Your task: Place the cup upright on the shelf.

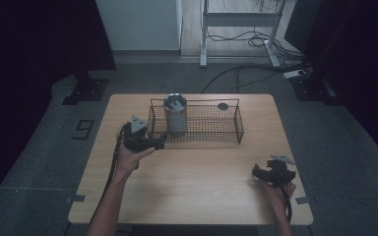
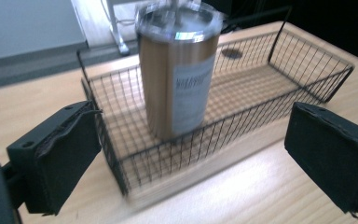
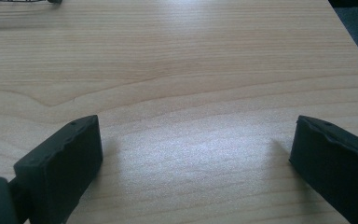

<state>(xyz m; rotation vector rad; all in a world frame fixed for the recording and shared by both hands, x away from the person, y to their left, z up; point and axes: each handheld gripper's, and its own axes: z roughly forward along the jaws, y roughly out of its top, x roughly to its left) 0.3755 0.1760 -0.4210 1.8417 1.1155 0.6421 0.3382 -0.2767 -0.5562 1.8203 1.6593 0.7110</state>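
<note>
The left gripper (image 1: 160, 142) is hovering at the near left corner of the wire basket (image 1: 238, 129), jaws spread wide and holding nothing. In the left gripper view the metal tumbler (image 2: 179, 74) is standing upright inside the basket (image 2: 307, 79), toward its left end, and is sitting between the two open pads but beyond them, with the basket's near wall in between. The right gripper (image 1: 263, 172) is resting low over the bare table (image 1: 202, 187) at the near right, well apart from the basket; its jaws are also standing wide open and empty, with only wood grain between them in the right gripper view (image 3: 191, 154).

Judgement: the step in hand is the reach for the tumbler. To do it well, the left gripper is needing to rise above the basket rim before closing, since at this height the wire wall would foul the pads. Pads should meet the tumbler's body below the lid, level, on opposite sides, so that it is not tipping.

Hard to make out: the left gripper view is motion-blurred, so the label text on the tumbler is unreadable. The tumbler's lid is cut off at the top edge there. A small dark round spot (image 1: 222, 105) is lying on the table just beyond the basket's far side; what it is cannot be told.
</note>
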